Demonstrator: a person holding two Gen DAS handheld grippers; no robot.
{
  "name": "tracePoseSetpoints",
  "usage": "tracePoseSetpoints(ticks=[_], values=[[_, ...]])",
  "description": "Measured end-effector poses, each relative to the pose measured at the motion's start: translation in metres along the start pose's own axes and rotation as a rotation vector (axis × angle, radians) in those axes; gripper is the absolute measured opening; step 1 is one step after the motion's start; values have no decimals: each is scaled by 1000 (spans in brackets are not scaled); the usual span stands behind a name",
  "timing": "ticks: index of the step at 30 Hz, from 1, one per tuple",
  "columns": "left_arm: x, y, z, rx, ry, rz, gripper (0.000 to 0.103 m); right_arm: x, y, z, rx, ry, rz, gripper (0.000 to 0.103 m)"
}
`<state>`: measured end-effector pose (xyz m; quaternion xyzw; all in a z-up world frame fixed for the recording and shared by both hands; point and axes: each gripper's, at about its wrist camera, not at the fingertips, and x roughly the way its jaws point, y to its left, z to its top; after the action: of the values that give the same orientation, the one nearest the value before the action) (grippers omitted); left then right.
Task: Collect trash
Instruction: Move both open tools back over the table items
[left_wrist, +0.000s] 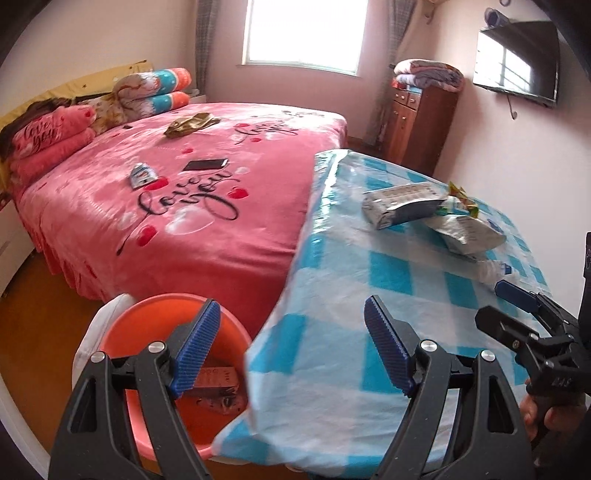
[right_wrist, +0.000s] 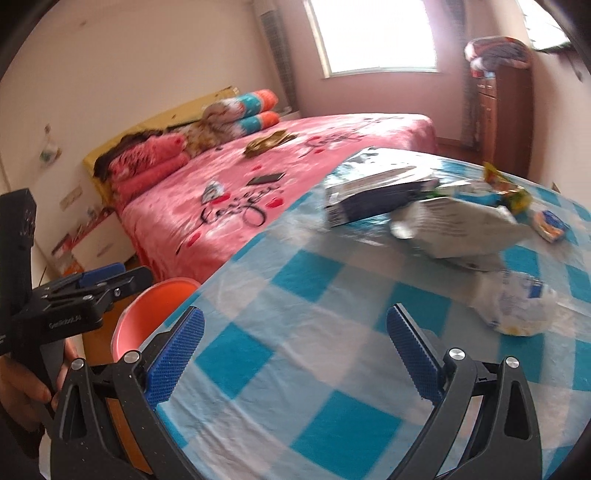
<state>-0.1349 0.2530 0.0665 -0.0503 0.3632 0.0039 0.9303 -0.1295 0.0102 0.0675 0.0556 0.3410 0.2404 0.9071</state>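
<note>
Trash lies on the far part of a table (left_wrist: 332, 369) under a blue-and-white checked cloth: a grey carton (left_wrist: 402, 203), a white bag (left_wrist: 469, 232), a green-yellow wrapper (left_wrist: 461, 195) and a crumpled clear plastic bag (left_wrist: 495, 269). The right wrist view shows the carton (right_wrist: 376, 195), white bag (right_wrist: 469, 229), clear plastic bag (right_wrist: 517, 302) and a small blue-yellow packet (right_wrist: 550, 225). An orange basin (left_wrist: 147, 325) sits low beside the table's left edge with a flat wrapper (left_wrist: 218, 387) inside. My left gripper (left_wrist: 293, 343) is open over the table's edge, holding nothing. My right gripper (right_wrist: 297, 350) is open above the cloth, short of the trash.
A bed with a pink cover (left_wrist: 184, 221) stands behind the table, bearing a phone (left_wrist: 205, 165), a small wrapper (left_wrist: 142, 175) and a gold-coloured crumpled thing (left_wrist: 190, 123). A wooden cabinet (left_wrist: 417, 118) and a wall television (left_wrist: 517, 62) are at the back right. A person's hand holds each gripper.
</note>
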Motion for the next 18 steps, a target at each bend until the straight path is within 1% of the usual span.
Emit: tracePoseSetpoints(ticks=[3,9,11,14,18], values=[[3,-19,8,20,8,-3,81,-9,-25,2,61,-24,-14,98],[14,-56,27,72,21,-49,81,-28,-83,2,187,-75,-82,98],[19,-69,32,92,23,-60,81,-31,-105,1,247,-80,-115,98],[27,-87,37,112,43,-89,81,-34,-133,-1,314,-81,-140,98],[37,-110,38,137,68,-139,81,-34,-163,-6,365,-70,-167,98]])
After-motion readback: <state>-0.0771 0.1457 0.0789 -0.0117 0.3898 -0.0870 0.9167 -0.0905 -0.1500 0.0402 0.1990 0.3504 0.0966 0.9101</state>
